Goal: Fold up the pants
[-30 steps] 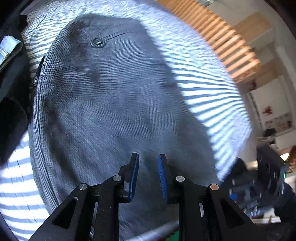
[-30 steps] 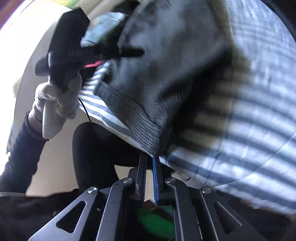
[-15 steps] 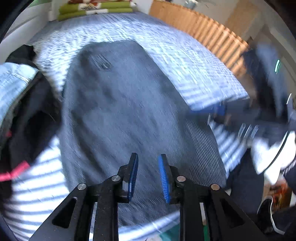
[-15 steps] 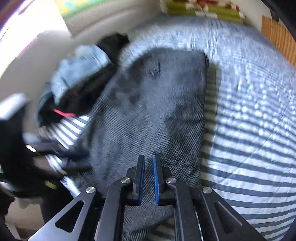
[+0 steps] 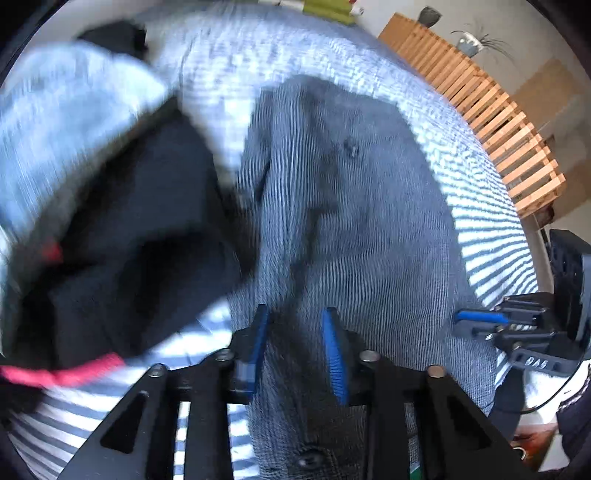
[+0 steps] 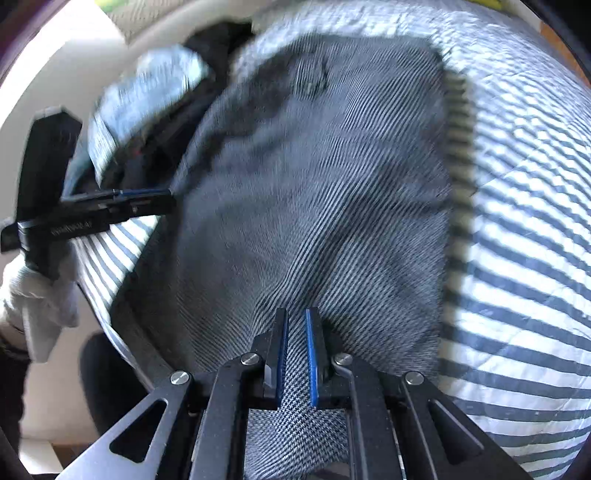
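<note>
Grey checked pants (image 5: 362, 229) lie folded on a blue-and-white striped bed cover (image 6: 524, 229). My left gripper (image 5: 295, 332) hovers over their near left part. Its jaws are opening, and a ridge of the cloth runs between the blue pads (image 5: 258, 343) without being pinched. My right gripper (image 6: 295, 350) is shut to a narrow slot on the near edge of the pants (image 6: 317, 206), and creases fan out from its tips. Each view shows the other gripper: the right gripper (image 5: 476, 317) by the pants' right edge, the left gripper (image 6: 159, 195) at their left edge, held by a gloved hand (image 6: 40, 295).
A pile of clothes lies left of the pants: light blue jeans (image 5: 66, 122) over a black garment (image 5: 140, 229) with a red strip (image 5: 74, 373). A slatted wooden frame (image 5: 491, 110) runs along the bed's far right side. Green cushions (image 5: 325, 7) lie at the head.
My left gripper slid left toward the clothes pile and its jaws widened. The right wrist view swung from the bed's edge to over the pants, with the jaws still narrow.
</note>
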A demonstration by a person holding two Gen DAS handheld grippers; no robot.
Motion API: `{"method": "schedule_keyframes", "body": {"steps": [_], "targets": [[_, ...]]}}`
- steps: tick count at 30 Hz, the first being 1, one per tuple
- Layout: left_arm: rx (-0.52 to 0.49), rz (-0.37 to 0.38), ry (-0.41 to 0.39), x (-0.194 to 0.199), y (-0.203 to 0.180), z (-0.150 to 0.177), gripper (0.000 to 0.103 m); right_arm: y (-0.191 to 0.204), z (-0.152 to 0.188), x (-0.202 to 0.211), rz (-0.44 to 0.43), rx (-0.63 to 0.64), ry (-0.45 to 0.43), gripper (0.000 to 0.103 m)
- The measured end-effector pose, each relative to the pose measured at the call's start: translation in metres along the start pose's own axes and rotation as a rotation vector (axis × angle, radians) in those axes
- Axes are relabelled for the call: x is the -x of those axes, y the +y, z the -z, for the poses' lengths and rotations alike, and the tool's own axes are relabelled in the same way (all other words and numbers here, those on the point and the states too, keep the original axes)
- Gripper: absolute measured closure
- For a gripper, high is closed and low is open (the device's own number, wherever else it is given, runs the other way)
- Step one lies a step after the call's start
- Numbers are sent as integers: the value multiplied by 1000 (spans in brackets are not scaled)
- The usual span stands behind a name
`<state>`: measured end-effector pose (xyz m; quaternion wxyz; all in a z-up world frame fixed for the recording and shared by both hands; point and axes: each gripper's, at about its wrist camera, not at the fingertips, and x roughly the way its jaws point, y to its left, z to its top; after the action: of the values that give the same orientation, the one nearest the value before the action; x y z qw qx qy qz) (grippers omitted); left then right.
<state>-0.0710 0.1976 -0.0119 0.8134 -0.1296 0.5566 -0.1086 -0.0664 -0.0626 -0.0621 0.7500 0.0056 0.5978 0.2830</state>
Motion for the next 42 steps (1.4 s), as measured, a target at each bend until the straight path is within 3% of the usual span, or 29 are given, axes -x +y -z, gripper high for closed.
{"method": "schedule_keyframes", "body": {"steps": [1, 4, 6, 9, 16, 20, 25, 28, 32, 33, 35, 36, 37, 38, 39, 42], "targets": [[2, 10, -12, 3, 1, -6, 49, -6, 0, 11, 7, -4, -30, 87], [15, 10, -35, 7, 1, -33, 41, -27, -7, 36, 64, -23, -132, 66], [21, 5, -7, -1, -1, -49, 34, -40, -11, 40, 87, -41, -141, 56], [-8, -42, 39, -23, -5, -65, 28, -60, -26, 34, 68, -103, -117, 54], [-46, -113, 73, -49, 10, -80, 28, -69, -43, -8, -27, -180, -31, 54], [-52, -105, 111, -61, 20, -89, 28, -71, -45, -16, -37, -186, -15, 53], [-125, -112, 162, -75, 7, -89, 20, -78, -47, -21, -77, -211, -9, 53], [-90, 2, 200, -77, 6, -77, 20, -88, -44, -14, -104, -226, -26, 53], [-102, 20, 188, -78, 0, -68, 20, -93, -43, -21, -157, -227, -20, 52], [-92, 28, 181, -79, 2, -68, 20, -92, -43, -20, -153, -217, -26, 52], [-77, 29, 168, -76, 3, -67, 32, -84, -45, -23, -167, -183, -19, 52], [-59, 33, 162, -75, 5, -66, 44, -80, -44, -23, -162, -170, -18, 54], [-40, 49, 154, -72, 9, -64, 53, -77, -43, -23, -155, -150, -17, 64], [-16, 71, 139, -68, 13, -62, 58, -74, -42, -23, -157, -134, -12, 86], [1, 89, 130, -65, 16, -60, 67, -74, -42, -24, -186, -140, -3, 95], [66, 155, 82, -51, 26, -55, 79, -79, -41, -15, -247, -182, -32, 98]]}}
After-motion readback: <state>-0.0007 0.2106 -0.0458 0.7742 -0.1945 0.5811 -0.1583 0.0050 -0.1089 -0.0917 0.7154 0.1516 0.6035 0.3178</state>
